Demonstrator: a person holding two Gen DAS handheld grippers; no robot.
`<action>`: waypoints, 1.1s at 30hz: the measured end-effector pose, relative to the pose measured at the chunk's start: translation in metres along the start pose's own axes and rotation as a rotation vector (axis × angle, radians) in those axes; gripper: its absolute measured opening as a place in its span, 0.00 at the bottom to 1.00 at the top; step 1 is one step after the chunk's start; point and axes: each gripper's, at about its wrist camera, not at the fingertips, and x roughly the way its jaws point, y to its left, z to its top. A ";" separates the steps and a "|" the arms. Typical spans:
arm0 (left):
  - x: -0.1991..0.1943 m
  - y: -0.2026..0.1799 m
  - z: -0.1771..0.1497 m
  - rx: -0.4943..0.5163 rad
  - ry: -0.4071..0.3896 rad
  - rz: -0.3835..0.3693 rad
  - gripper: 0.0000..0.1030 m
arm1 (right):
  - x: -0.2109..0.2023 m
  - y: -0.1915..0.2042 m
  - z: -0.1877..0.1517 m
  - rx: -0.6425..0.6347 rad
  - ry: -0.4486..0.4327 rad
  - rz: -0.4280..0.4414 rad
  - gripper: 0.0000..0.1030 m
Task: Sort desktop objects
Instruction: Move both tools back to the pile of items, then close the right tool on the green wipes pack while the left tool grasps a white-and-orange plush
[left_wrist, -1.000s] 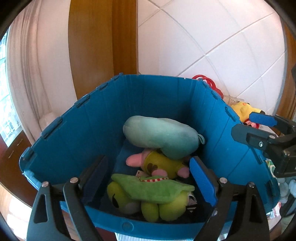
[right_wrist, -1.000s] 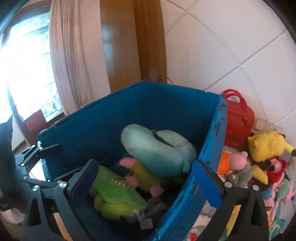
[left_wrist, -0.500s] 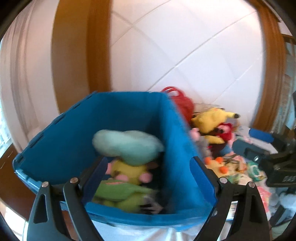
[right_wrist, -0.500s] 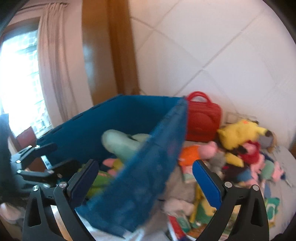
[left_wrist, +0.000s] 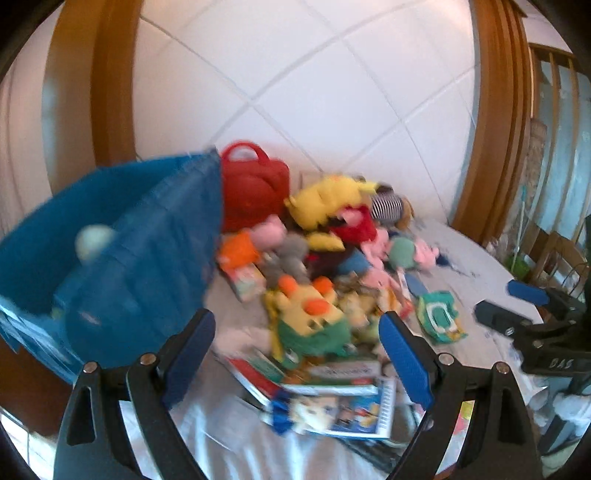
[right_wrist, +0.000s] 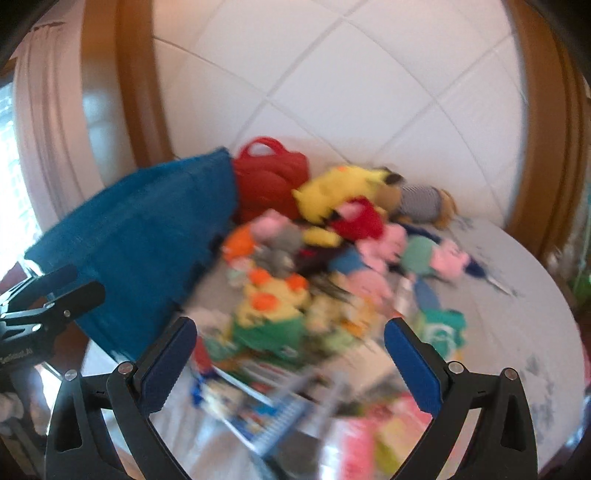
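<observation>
Left tool (left_wrist: 297, 345) and right tool (right_wrist: 290, 349) — both spread wide, empty — above the plush heap right of the blue plastic crate (left_wrist: 147, 236).

A home room: plush toys (left_wrist: 328, 201) heaped on a cloth-covered table (left_wrist: 229, 435), white tiled wall (left_wrist: 332, 74), wooden door frames (left_wrist: 491, 110)

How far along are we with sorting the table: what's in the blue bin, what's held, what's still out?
Done: at least one pale green plush shows inside the blue bin; blur hides any others. In hand: nothing; the left gripper and right gripper both stand open and empty. Left: most of it, including the yellow plush, red bag, the mixed plush pile and books on the white tablecloth.
</observation>
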 end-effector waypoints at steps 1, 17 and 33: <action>0.007 -0.010 -0.006 -0.002 0.024 -0.001 0.88 | -0.002 -0.016 -0.006 0.012 0.011 -0.011 1.00; 0.122 -0.082 -0.006 0.050 0.187 -0.080 0.88 | 0.038 -0.168 -0.045 0.203 0.177 -0.211 1.00; 0.286 -0.153 -0.004 0.066 0.420 -0.076 0.88 | 0.175 -0.244 -0.059 0.280 0.379 -0.214 1.00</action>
